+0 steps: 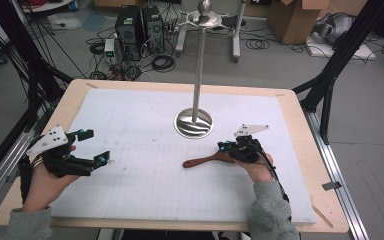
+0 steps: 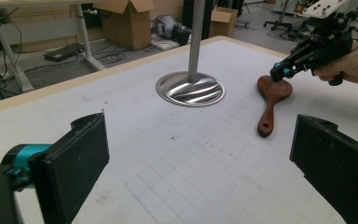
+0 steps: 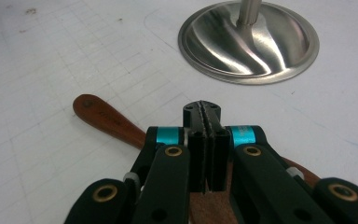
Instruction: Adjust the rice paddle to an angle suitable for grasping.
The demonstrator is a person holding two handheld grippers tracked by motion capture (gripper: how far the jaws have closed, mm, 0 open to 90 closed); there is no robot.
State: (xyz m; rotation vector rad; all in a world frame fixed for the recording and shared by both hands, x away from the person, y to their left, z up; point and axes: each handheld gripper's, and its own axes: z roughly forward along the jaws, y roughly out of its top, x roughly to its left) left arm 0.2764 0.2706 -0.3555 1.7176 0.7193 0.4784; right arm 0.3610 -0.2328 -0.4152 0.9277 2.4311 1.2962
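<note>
- Here's the wooden spatula [image 1: 207, 161], lying flat on the white gridded mat [image 1: 145, 190], just in front of the round steel base [image 1: 194, 123] of the upright metal stand [image 1: 198, 75].
- In the high view its long axis runs nearly level across the table: the handle end with the hanging hole points toward the person's left, and the broad blade end sits on the right, under the right gripper [image 1: 225, 146].
- From the left gripper view, the spatula [image 2: 270, 105] shows its handle coming toward that camera, blade end farther off toward the right hand [image 2: 354, 63].
- The right gripper [image 3: 206, 112] has its jaws pressed together, pads meeting with nothing between them. It hangs right over the blade end; whether it touches the wood I can't tell.
- The right gripper view shows the handle [image 3: 107, 119] running off to the upper left of the jaws.
- The left gripper [image 1: 94, 147] sits well apart at the mat's left side, jaws spread wide, holding nothing.
</note>
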